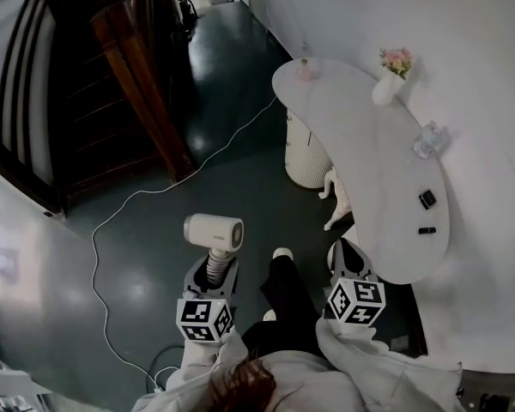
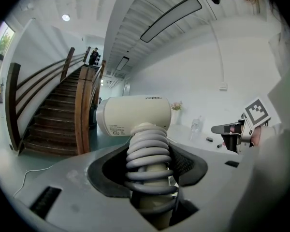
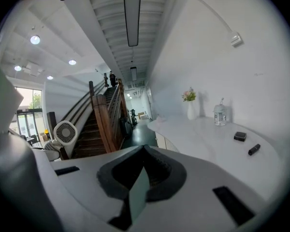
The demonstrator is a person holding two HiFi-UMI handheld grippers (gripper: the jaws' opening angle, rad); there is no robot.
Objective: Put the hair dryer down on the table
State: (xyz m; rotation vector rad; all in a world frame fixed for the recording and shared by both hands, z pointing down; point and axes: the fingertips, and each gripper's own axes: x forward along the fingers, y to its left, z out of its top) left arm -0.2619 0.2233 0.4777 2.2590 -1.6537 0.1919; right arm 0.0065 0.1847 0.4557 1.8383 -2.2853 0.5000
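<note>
A cream hair dryer with its grey cord coiled round the handle stands upright in my left gripper, above the dark floor. The left gripper is shut on that handle, and the barrel lies crosswise above the jaws. In the right gripper view the dryer's rear grille shows at the far left. My right gripper hangs by the near end of the white curved table. Its jaws meet at the tips with nothing between them.
On the table stand a white vase of flowers, a clear bottle, a pink item and two small black objects. A ribbed white pedestal carries it. A white cable crosses the floor; a wooden staircase rises at left.
</note>
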